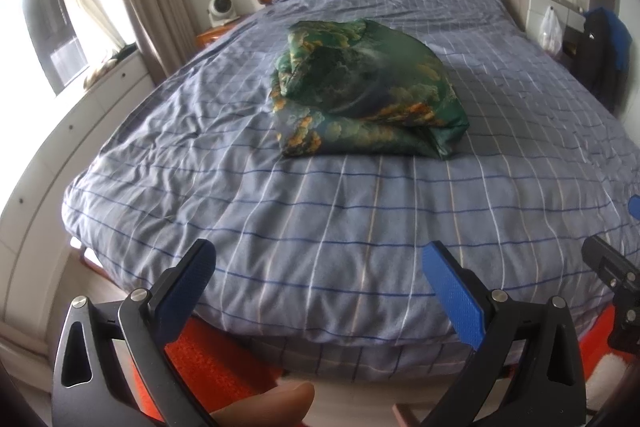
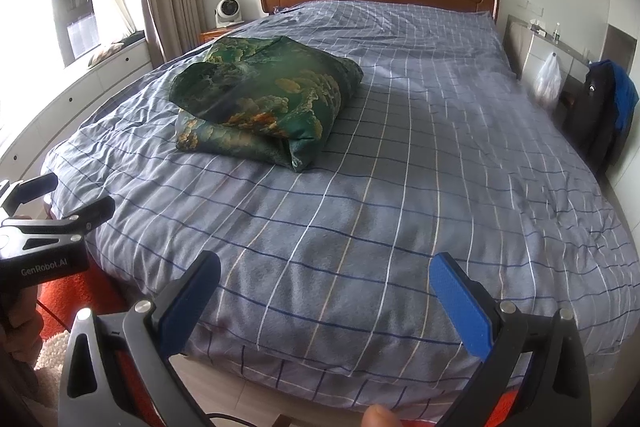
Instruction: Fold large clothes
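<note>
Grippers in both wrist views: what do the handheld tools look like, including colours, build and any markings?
Both match: the left gripper and right gripper have black metal linkage arms with teardrop cutouts and silver pivot bolts, ending in flat fingers faced with textured blue pads. In the right wrist view, the left gripper's black body reads "GenRobot.AI" in white. No sleeves show.

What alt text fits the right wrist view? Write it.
A green patterned garment lies bundled on a blue checked bed. The right gripper hovers at the near edge, jaws open and empty, with the left gripper at far left.
</note>
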{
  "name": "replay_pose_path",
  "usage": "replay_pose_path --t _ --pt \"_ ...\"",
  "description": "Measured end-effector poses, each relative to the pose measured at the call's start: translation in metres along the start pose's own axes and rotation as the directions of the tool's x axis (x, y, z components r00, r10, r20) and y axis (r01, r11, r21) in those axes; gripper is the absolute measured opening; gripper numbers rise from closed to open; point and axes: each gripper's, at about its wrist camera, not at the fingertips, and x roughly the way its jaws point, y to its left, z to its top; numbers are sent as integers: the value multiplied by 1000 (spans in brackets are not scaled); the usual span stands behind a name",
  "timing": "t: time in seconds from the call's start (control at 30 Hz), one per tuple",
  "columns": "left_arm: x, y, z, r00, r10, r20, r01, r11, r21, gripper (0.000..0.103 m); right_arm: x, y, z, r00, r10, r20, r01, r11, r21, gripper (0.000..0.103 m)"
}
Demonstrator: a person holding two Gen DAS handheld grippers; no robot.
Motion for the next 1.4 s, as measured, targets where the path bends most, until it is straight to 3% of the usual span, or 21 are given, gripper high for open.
replay_pose_path --t 0.13,0.33,0.53,0.93,1.4 --pt "-6 3 6 1000 7 19 -7 1000 5 103 -4 3 7 1000 20 -13 -20 1000 5 103" --pt "-33 16 31 993 -4 115 6 1000 -10 103 -20 13 32 999 43 9 -43 999 -26 103" --pt "-53 20 43 988 3 154 0 1000 -19 103 -34 18 54 1000 -18 24 19 999 -31 103" --pt "-44 9 38 997 -34 73 35 999 -22 103 -35 15 50 996 -89 13 89 995 -40 103" --pt "-51 1 38 997 -35 66 35 999 4 103 -42 14 54 995 -93 30 94 995 -27 103"
